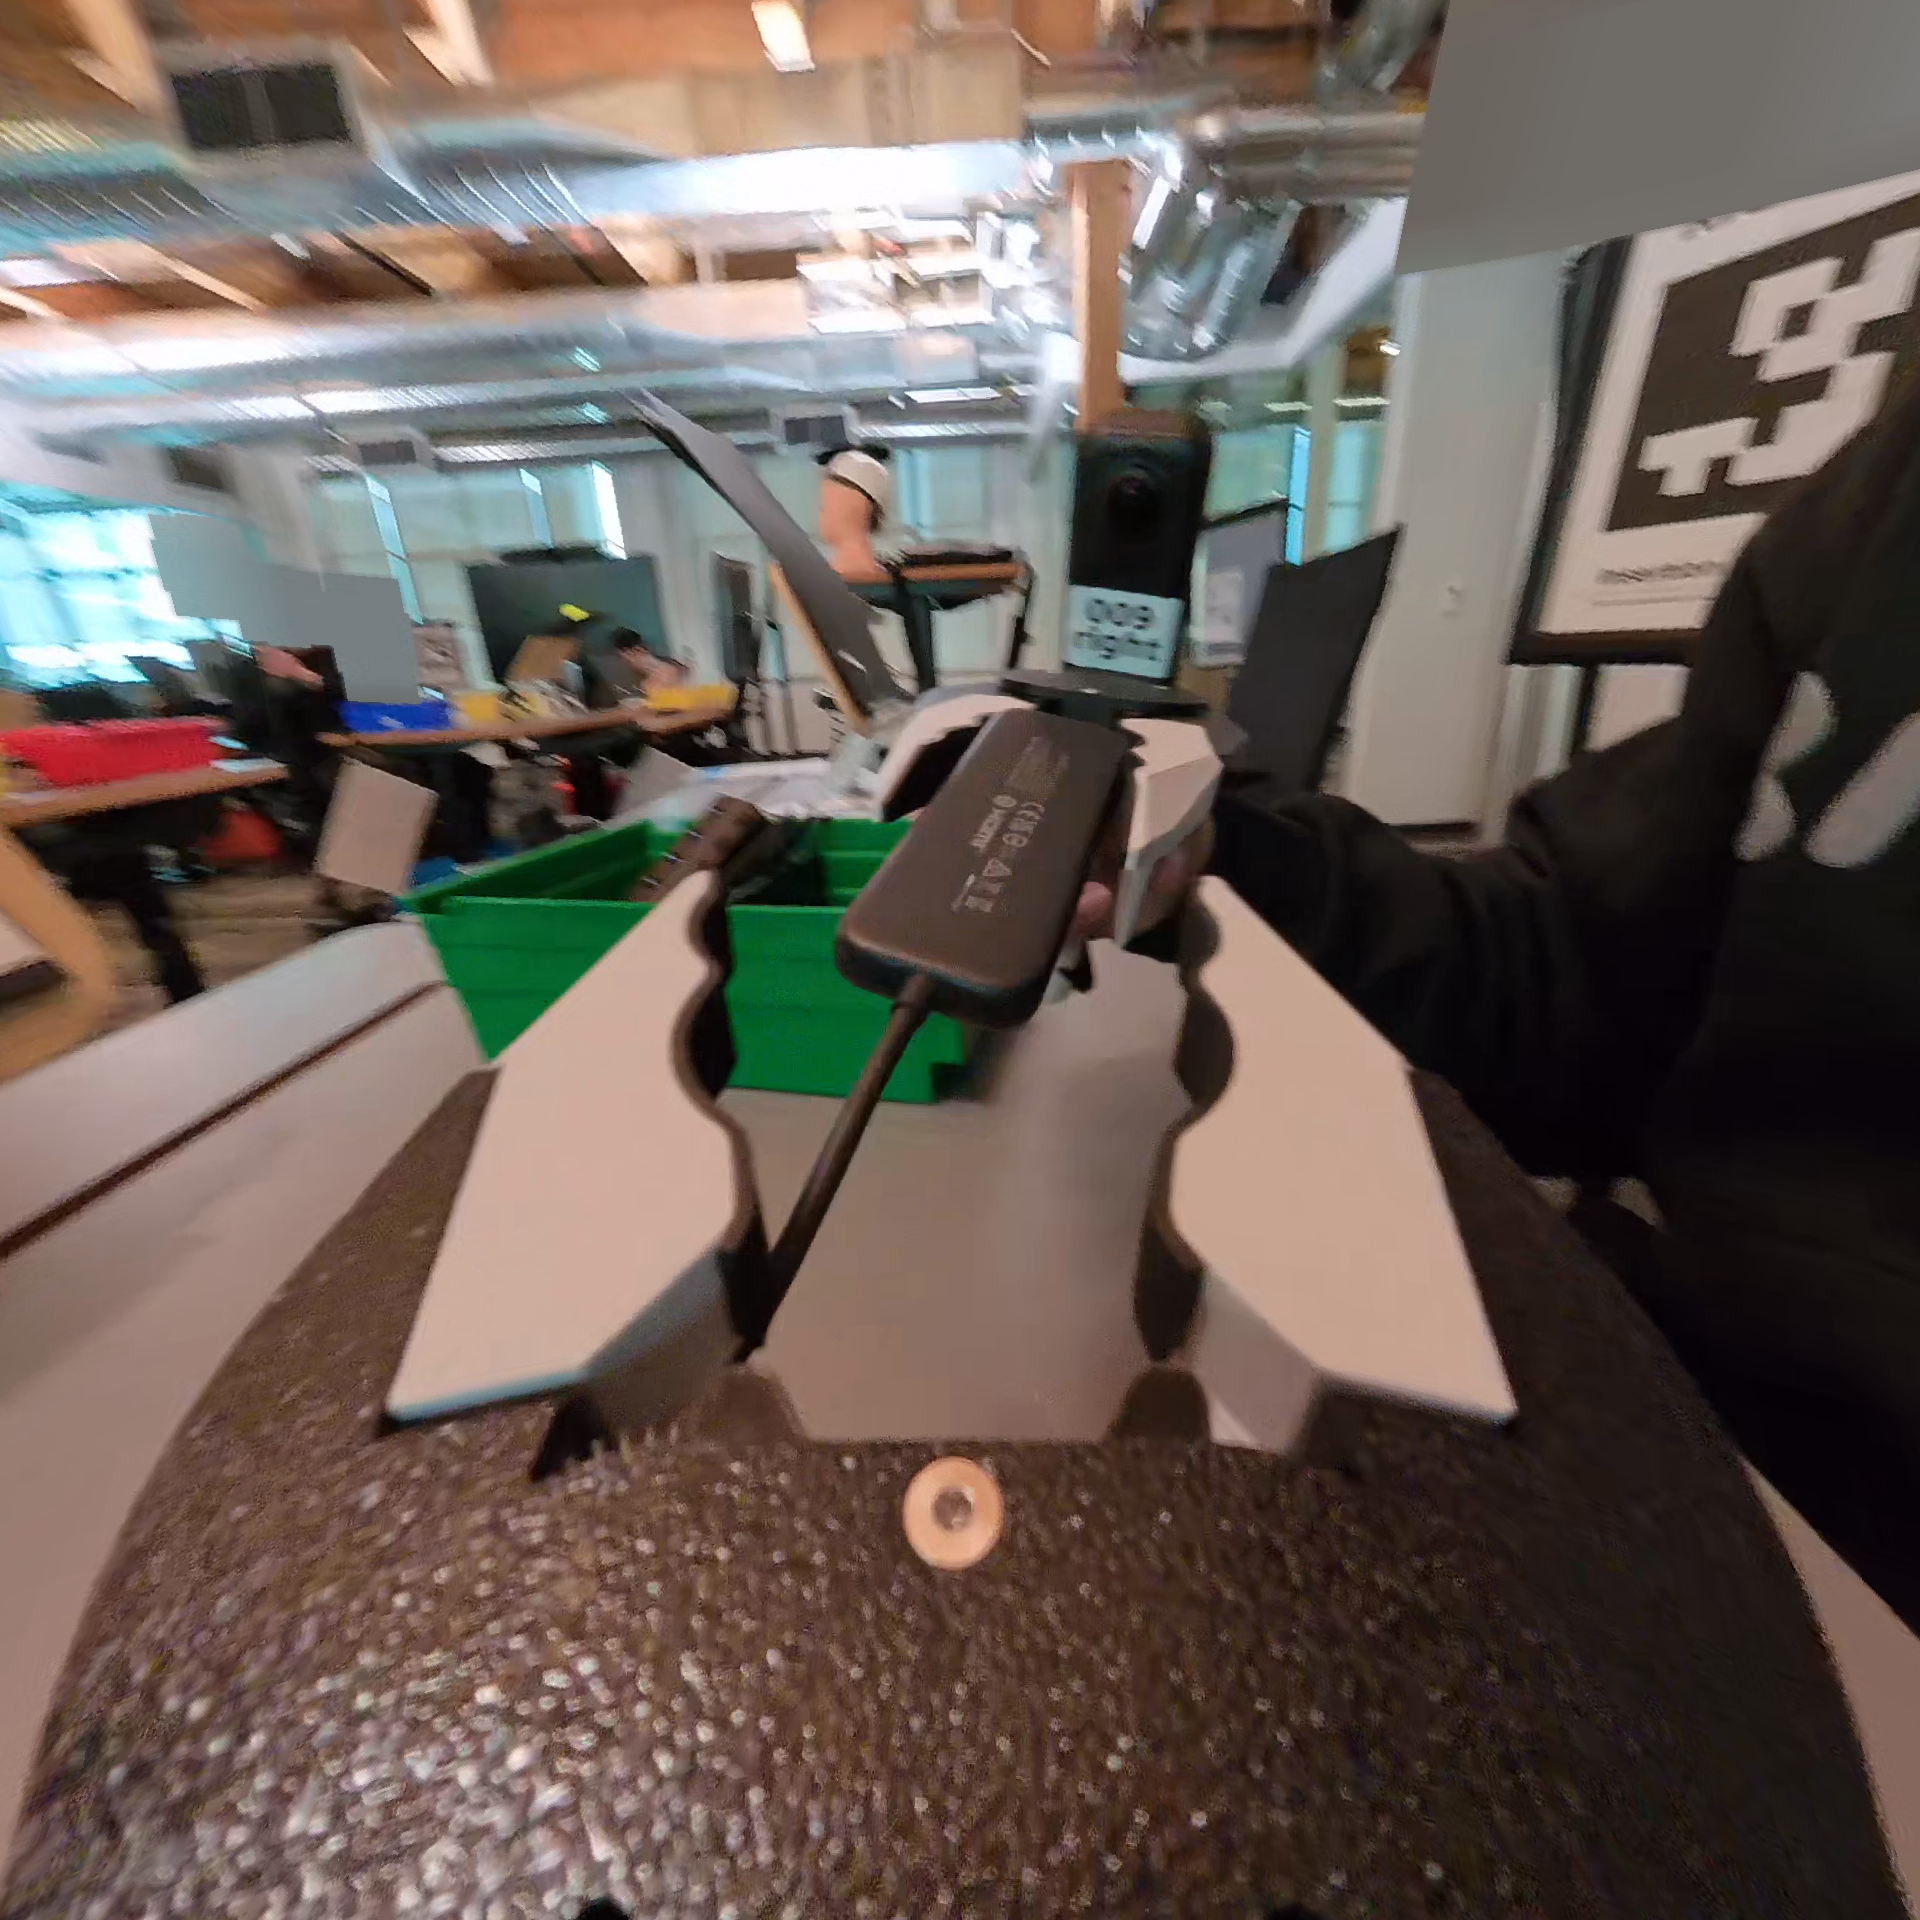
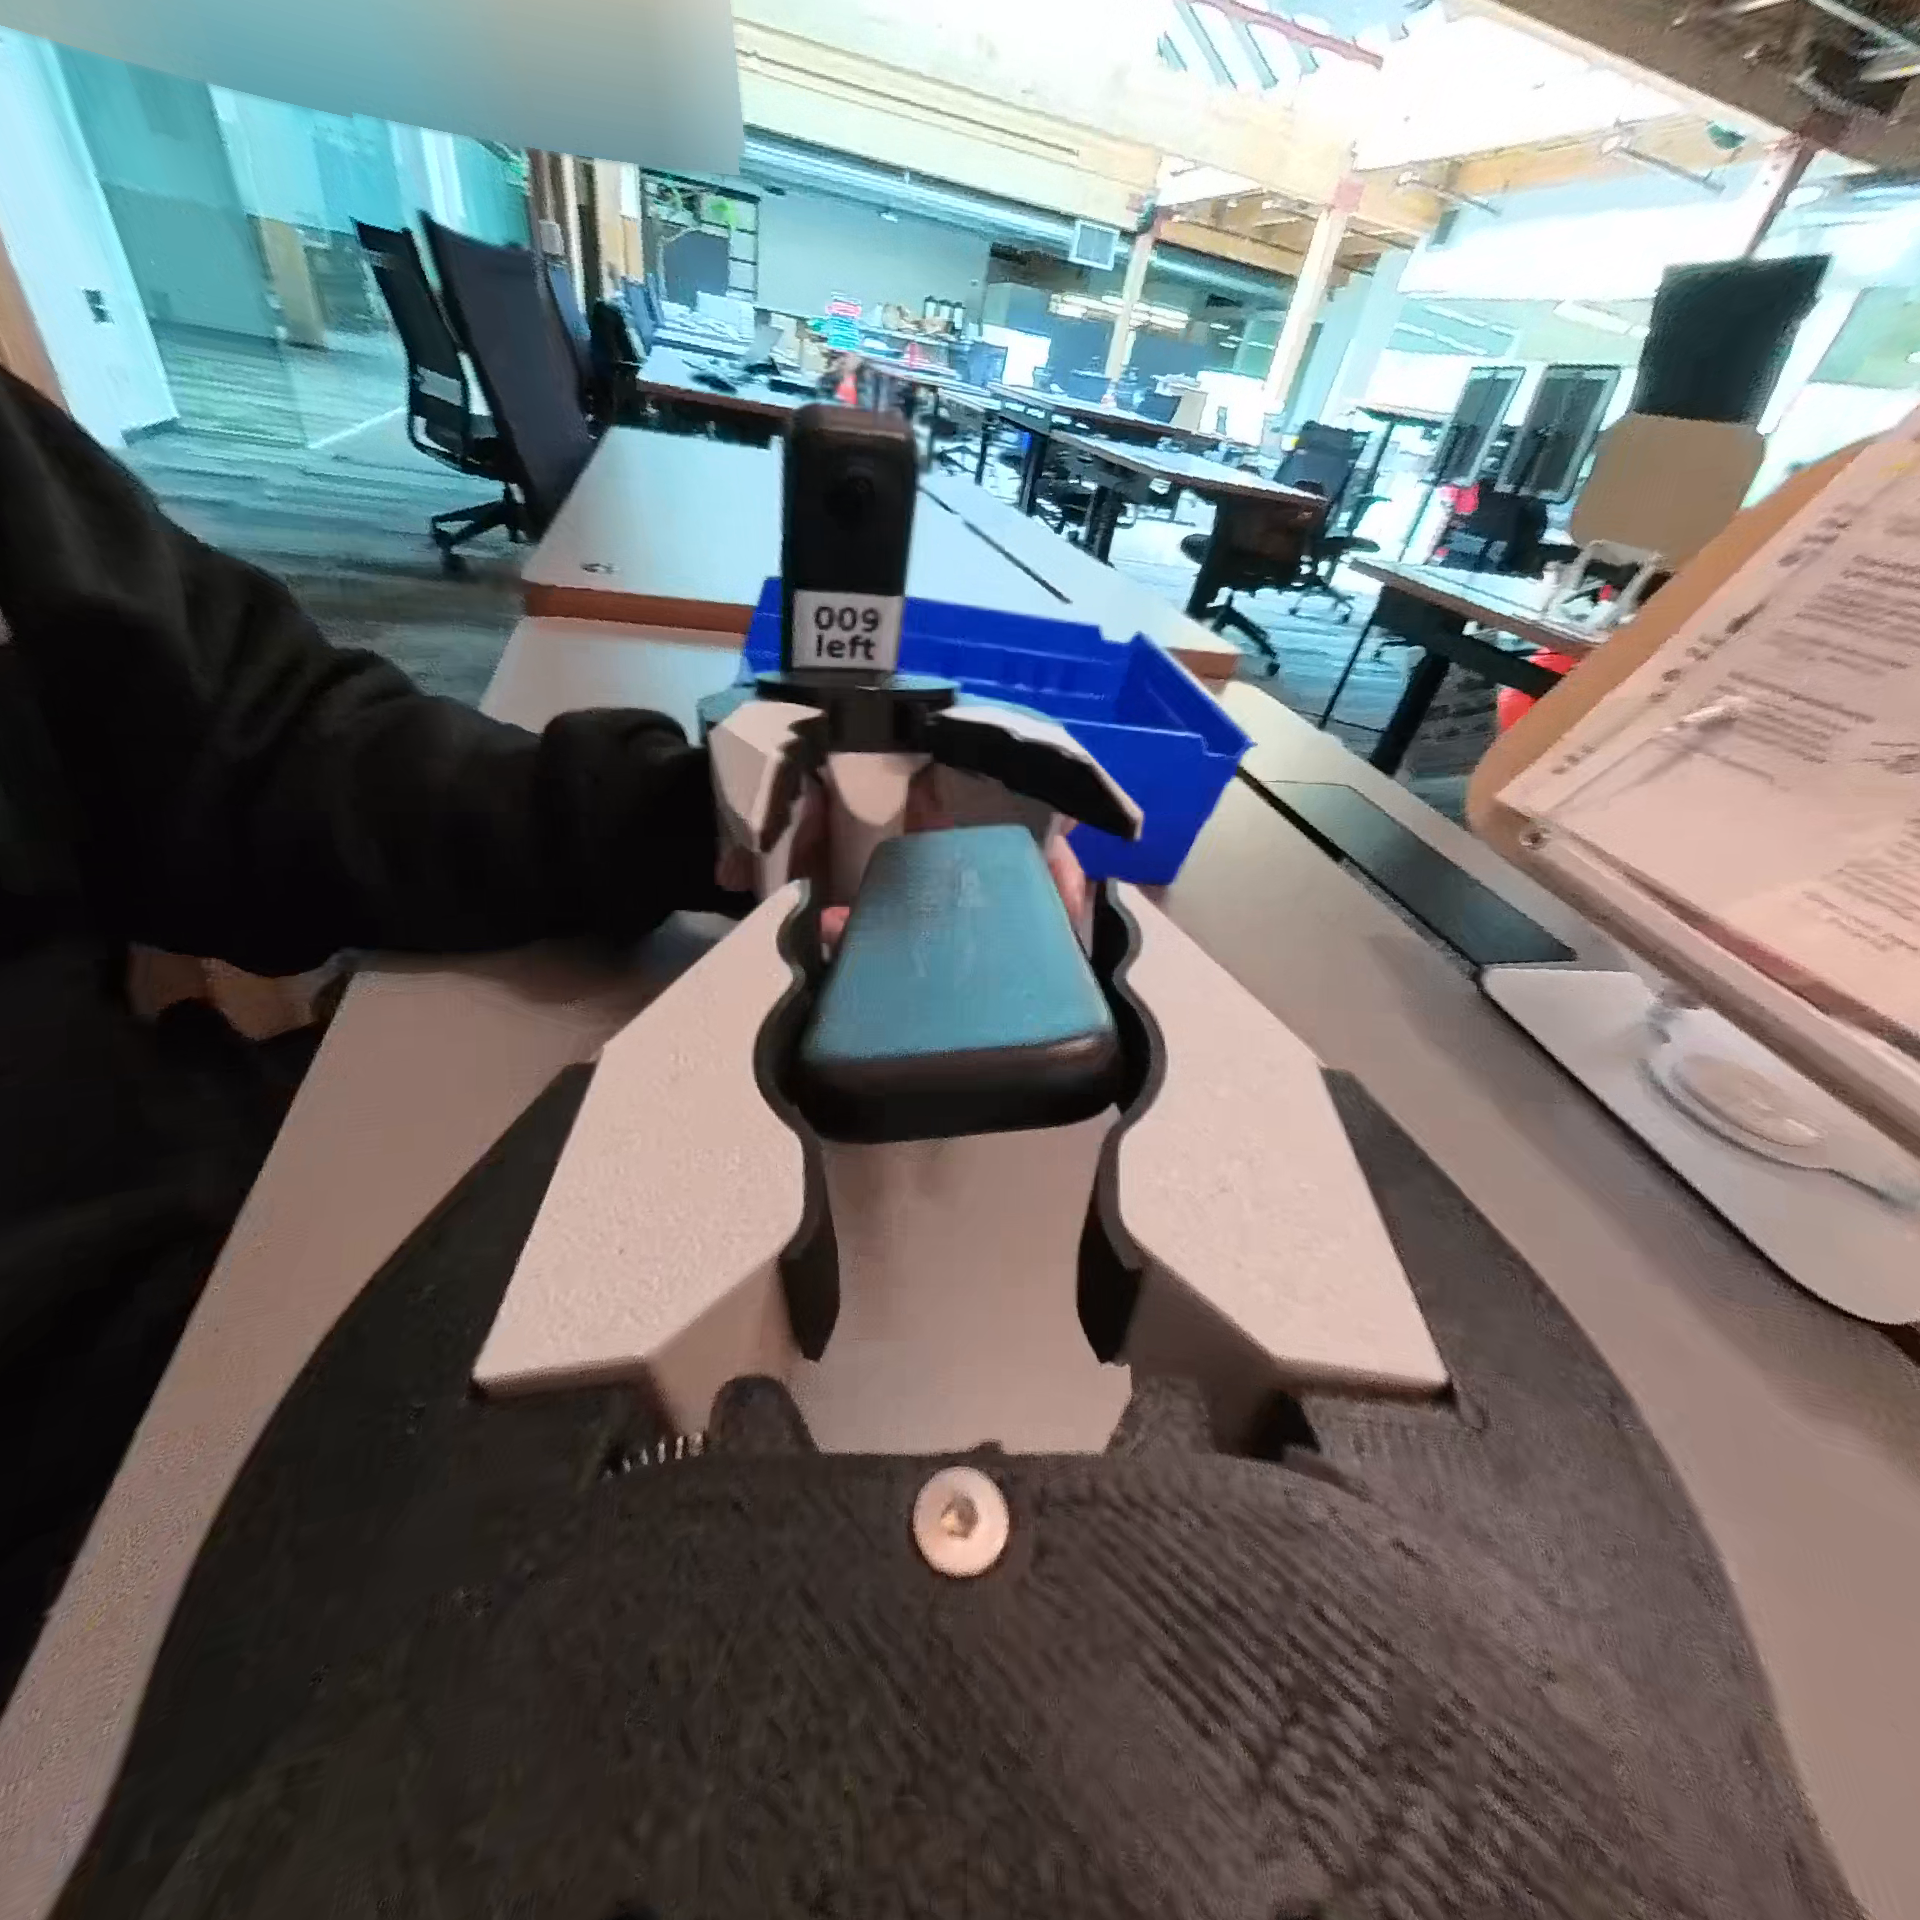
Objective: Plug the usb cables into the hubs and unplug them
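Right gripper (image 2: 956,997) of mine is clamped on the near end of the dark USB hub (image 2: 951,977), its two pale fingers (image 2: 686,1143) pressing on the hub's sides. The hub is held up in the air, above the white table (image 2: 343,1195), and it points toward my other hand. Left gripper (image 1: 951,997) has its fingers apart; between them passes the hub's own thin black cable (image 1: 842,1132), which runs down close to the inner side of the left finger (image 1: 582,1143). I cannot tell if the cable touches that finger, but nothing is squeezed.

About the progress, I judge that the task is at an early or a middle step. No plug is seen sitting in a port of the hub, and the ports themselves are not visible to me. So plugging in is not shown as done, and unplugging is left after it.

For moving there is enough room. The green bin (image 1: 582,966) stands behind the hub in the left wrist view, and the blue bin (image 2: 1132,748) stands toward the far edge of the table in the right wrist view. A stand with papers (image 2: 1714,779) is near the right edge, so I should not swing to that side. The middle of the table in front of me is free.
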Demonstrator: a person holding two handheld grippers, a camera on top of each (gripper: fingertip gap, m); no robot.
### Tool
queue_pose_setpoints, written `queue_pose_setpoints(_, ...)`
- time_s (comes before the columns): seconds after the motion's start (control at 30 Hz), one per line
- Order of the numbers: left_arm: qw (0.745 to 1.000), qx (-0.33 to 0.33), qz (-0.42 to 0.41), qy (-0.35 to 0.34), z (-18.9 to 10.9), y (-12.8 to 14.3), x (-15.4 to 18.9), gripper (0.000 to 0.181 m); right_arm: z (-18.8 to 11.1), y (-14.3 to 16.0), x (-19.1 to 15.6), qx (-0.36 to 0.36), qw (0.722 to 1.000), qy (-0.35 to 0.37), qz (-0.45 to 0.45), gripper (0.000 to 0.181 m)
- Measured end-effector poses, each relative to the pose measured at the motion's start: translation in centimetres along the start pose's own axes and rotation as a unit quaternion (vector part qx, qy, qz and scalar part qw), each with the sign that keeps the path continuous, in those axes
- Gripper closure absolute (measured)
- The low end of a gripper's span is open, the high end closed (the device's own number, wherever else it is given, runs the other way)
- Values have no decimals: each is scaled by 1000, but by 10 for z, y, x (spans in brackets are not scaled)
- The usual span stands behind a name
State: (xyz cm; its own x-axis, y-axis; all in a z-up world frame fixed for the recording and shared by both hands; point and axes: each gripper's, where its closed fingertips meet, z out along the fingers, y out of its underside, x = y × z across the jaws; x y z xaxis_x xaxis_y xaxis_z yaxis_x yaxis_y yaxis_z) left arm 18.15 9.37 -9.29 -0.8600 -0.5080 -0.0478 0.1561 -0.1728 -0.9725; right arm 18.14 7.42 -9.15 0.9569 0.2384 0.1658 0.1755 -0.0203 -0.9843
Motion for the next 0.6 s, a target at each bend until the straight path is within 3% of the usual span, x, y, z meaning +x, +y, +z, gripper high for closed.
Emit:
queue_pose_setpoints(0.07,998,15,19,-53,-5,-9,-15,78,-10,-10,9,-2,1000,24,-10,130)
queue_pose_setpoints(0.17,991,32,45,-123,-15,-19,-35,68,-30,-31,30,-13,995,82,-46,129)
queue_pose_setpoints(0.27,982,44,56,-173,-23,-23,-50,71,-53,-65,57,-27,984,150,-96,129)
queue_pose_setpoints(0.43,981,46,37,-187,-26,-19,-56,79,-108,-112,128,-84,946,277,-142,130)
queue_pose_setpoints(0.53,979,39,39,-197,-28,-17,-59,86,-142,-105,158,-125,945,271,-131,129)
queue_pose_setpoints(0.6,978,36,38,-200,-29,-14,-60,87,-162,-84,173,-159,952,247,-86,129)
